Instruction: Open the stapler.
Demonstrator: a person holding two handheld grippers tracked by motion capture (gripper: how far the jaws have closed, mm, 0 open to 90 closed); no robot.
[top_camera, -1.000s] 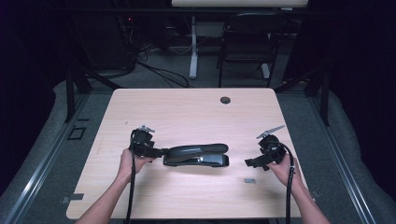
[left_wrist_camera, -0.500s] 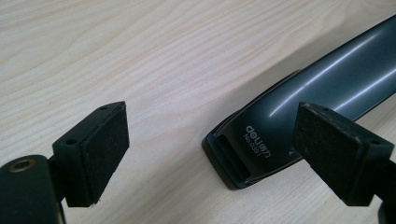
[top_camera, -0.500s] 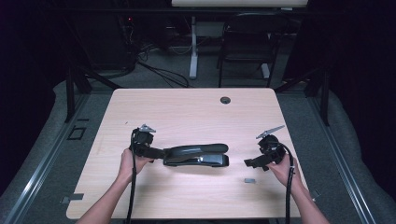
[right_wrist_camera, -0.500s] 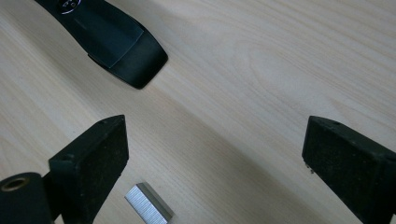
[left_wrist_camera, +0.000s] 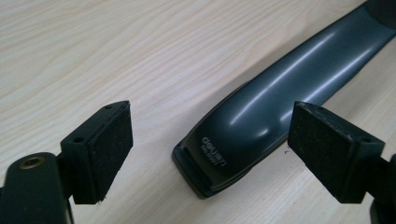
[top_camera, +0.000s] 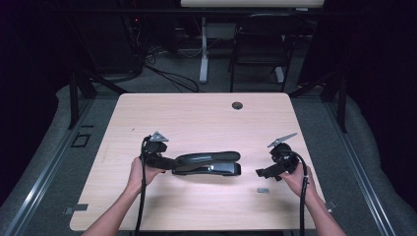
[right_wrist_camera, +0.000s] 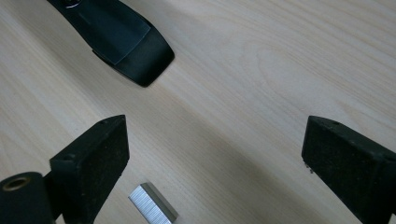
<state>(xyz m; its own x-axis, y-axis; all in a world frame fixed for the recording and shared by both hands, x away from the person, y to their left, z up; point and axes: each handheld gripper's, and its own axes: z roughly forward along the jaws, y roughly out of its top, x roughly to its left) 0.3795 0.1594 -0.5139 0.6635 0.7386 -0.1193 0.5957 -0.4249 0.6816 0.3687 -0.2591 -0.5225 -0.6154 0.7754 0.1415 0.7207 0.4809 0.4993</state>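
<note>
A black stapler (top_camera: pixel 209 163) lies lengthwise on the wooden table (top_camera: pixel 196 113), a little nearer than its middle. My left gripper (top_camera: pixel 169 163) is at the stapler's left end. In the left gripper view the stapler's (left_wrist_camera: pixel 261 116) printed end lies between the wide jaws of that gripper (left_wrist_camera: pixel 210 112), and the pads do not touch it; these jaws have just closed a little. My right gripper (top_camera: pixel 260 173) is open to the right of the stapler, apart from it. In the right gripper view a silver staple strip (right_wrist_camera: pixel 153 203) lies by the left jaw of this gripper (right_wrist_camera: pixel 215 126), with the stapler's (right_wrist_camera: pixel 116 37) tip farther off.
The staple strip (top_camera: pixel 263 190) lies on the table just in front of the right gripper. A round cable hole (top_camera: pixel 237 105) sits near the table's far edge. A chair (top_camera: pixel 260 44) and cables stand on the floor beyond the table.
The left hand has shifted very slightly at the stapler's end. The stapler and the right gripper have stayed where they were.
</note>
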